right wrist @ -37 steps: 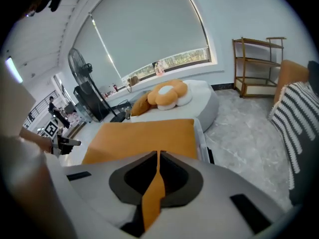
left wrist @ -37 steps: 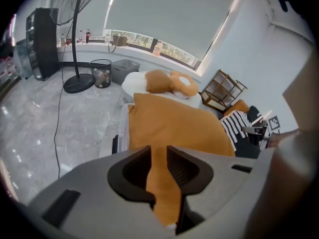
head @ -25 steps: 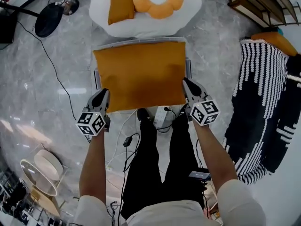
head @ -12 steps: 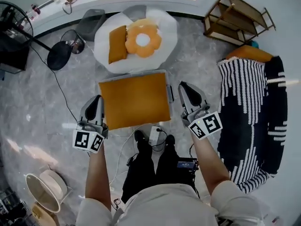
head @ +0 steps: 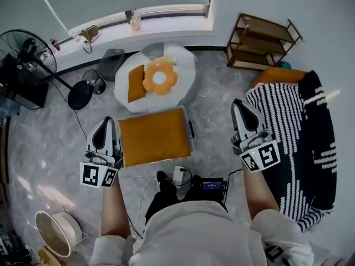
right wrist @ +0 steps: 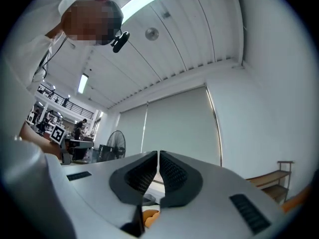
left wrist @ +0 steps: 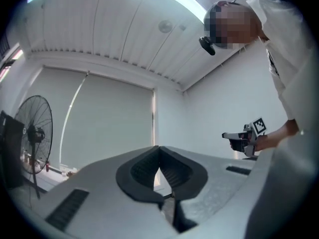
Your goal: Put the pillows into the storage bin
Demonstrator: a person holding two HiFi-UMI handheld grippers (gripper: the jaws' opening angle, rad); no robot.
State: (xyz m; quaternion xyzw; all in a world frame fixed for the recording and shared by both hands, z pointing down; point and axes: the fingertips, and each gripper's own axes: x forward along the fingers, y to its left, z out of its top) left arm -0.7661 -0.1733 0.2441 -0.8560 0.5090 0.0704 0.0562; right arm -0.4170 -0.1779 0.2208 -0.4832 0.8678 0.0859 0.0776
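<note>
The left hand-held gripper [head: 105, 124] and right hand-held gripper [head: 240, 105] both have their jaws together and empty. Between them, a large square orange fabric pillow [head: 155, 136] lies on top of the grey plastic storage bin [head: 190, 132]. Beyond it, a narrow orange pillow [head: 136, 83] lies on a round white floor cushion [head: 186, 71].

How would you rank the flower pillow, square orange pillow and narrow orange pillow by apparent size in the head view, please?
1. square orange pillow
2. flower pillow
3. narrow orange pillow, though it may be tilted
</note>
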